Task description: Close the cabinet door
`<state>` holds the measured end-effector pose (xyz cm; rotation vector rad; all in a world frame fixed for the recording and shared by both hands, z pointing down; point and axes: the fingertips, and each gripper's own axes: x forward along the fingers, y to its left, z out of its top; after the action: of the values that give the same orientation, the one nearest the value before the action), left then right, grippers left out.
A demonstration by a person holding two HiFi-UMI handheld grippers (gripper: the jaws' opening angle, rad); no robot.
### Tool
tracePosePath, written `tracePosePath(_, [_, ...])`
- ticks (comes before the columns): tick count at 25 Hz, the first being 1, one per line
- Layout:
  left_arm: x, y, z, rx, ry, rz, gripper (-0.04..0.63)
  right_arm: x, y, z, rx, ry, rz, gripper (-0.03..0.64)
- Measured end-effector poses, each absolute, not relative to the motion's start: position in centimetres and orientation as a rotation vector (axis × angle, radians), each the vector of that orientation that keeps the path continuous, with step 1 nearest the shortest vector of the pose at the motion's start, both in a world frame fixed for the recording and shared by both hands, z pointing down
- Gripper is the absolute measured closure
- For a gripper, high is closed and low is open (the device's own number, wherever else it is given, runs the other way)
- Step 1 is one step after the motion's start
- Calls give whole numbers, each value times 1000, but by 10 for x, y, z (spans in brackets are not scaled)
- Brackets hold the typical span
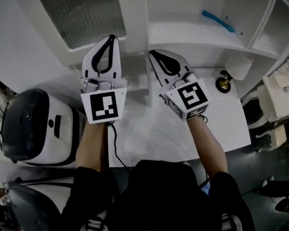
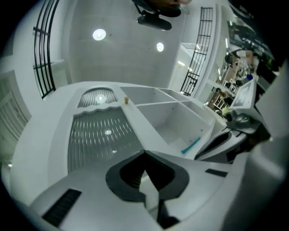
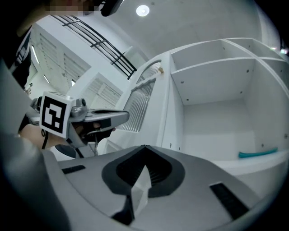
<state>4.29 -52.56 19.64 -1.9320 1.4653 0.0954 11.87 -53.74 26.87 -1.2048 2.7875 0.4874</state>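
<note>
Near the person, the left gripper (image 1: 111,39) and right gripper (image 1: 156,53) were each pressed together on nothing, so a flat push on the cabinet door (image 1: 79,17), swung open far left, seemed best, away from its hinge edge, with free room rightward toward the cabinet (image 1: 196,42).

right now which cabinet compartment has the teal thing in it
The lower compartment, under the shelf: the teal strip lies on its floor.
</note>
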Motion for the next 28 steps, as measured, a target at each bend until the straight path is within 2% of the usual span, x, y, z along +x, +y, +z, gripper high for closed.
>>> tracePosePath(15, [90, -505, 401, -2474, 1753, 50, 583, 167, -512, 394, -1472, 2832, 94, 597])
tracePosePath(28, [121, -490, 449, -2654, 1787, -3, 583, 198, -485, 478, -1648, 2900, -87, 598])
